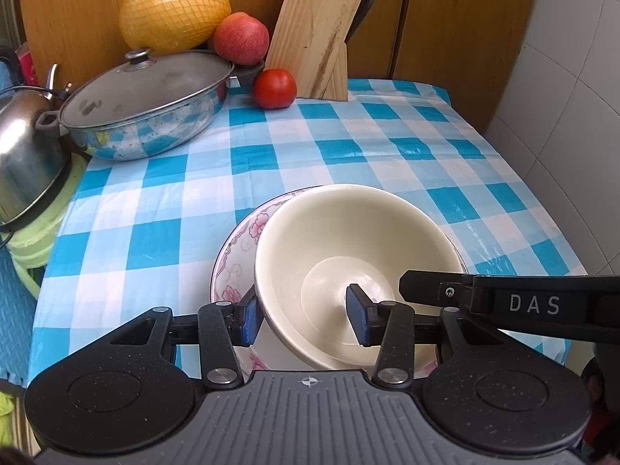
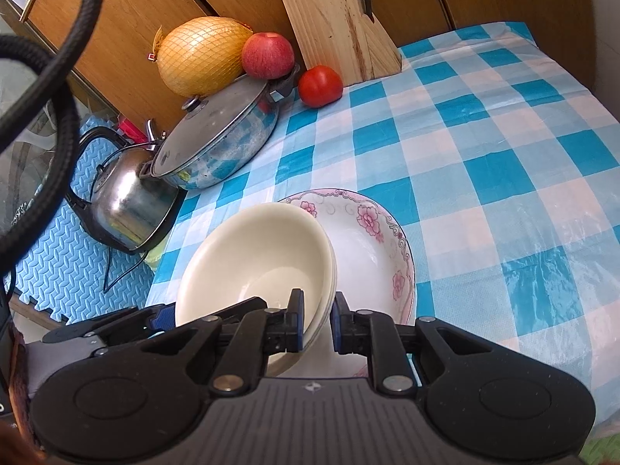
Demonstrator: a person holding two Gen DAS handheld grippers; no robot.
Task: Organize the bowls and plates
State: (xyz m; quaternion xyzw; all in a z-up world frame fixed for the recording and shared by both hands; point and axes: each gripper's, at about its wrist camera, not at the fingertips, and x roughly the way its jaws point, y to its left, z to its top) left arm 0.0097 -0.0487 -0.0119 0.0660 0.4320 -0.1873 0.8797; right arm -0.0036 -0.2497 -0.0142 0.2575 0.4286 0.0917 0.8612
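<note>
Left wrist view is showing the cream bowl (image 1: 348, 267) tipping over the flowered plate (image 1: 240, 248), which is lying on the checked tabletop (image 1: 387, 147) close to the near edge. The left gripper (image 1: 306, 319) is straddling the bowl's near-left rim: one blue pad is sitting outside the wall, the other inside the hollow. Whether those pads are pressing on the wall or only bracketing it, I cannot tell; the gap looks wider than the wall itself.

Across the bowl, the right gripper (image 2: 316, 319) is pinching the near-right rim, its jaws nearly closed on the thin wall, so this hand is clearly carrying the bowl (image 2: 255, 259). In the right wrist view the bowl is leaning up on its left side, its right edge dipping toward the plate (image 2: 372, 255), which is spreading out just to the right and beneath.

That is the relation the next move depends on: the plate's centre is lying right of and below the bowl, so lowering calls for levelling it while shifting right. Both hands are equally close, on opposite rims. A pan (image 1: 147, 108), kettle (image 1: 27, 159) and tomato (image 1: 274, 88) are standing well apart at the far left.
</note>
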